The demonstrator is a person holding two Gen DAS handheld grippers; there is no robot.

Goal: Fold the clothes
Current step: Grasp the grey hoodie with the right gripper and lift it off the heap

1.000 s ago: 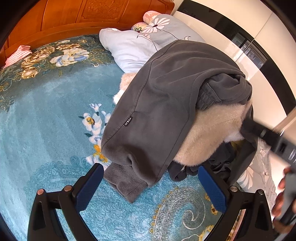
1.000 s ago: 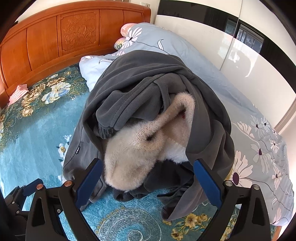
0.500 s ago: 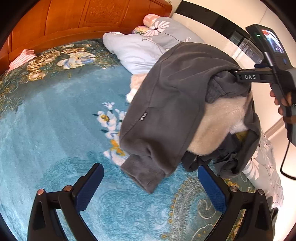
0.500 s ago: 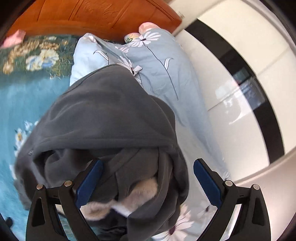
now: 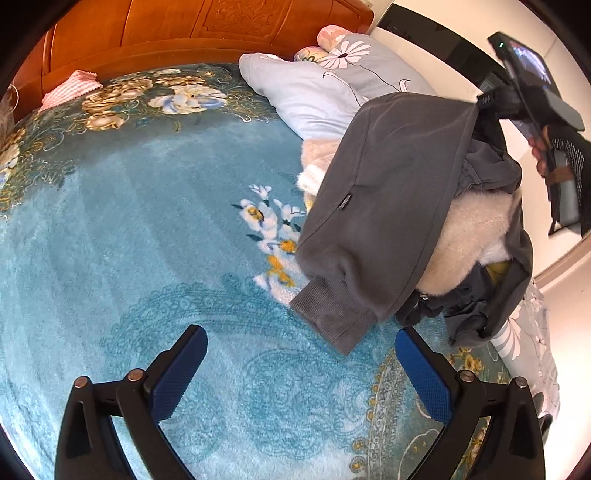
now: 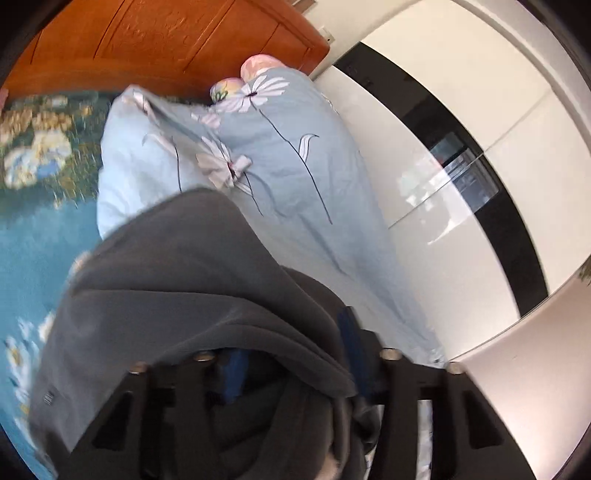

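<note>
While my left hand-held gripper [image 5: 301,373] hangs wide apart and empty over the blue bedspread [image 5: 129,240], nothing on the bed looks folded. Just beyond its fingers lies the ribbed cuff [image 5: 332,314] of a grey sweatshirt [image 5: 388,192], resting on the bedspread. The sweatshirt drapes over a heap with a cream fleece [image 5: 469,236] and darker cloth beneath. At the heap's top edge my right hand-held gripper [image 6: 291,363] has closed on a fold of the grey cloth; the wrist view is blurred, but the fabric runs between its fingers and looks pulled taut upward. Behind come the pale flowered pillows [image 5: 325,96] and the wooden headboard [image 5: 184,33]. I judge the job at sorting stage: the sweatshirt is coming off the pile, and spreading it flat and folding every garment remain.
</note>
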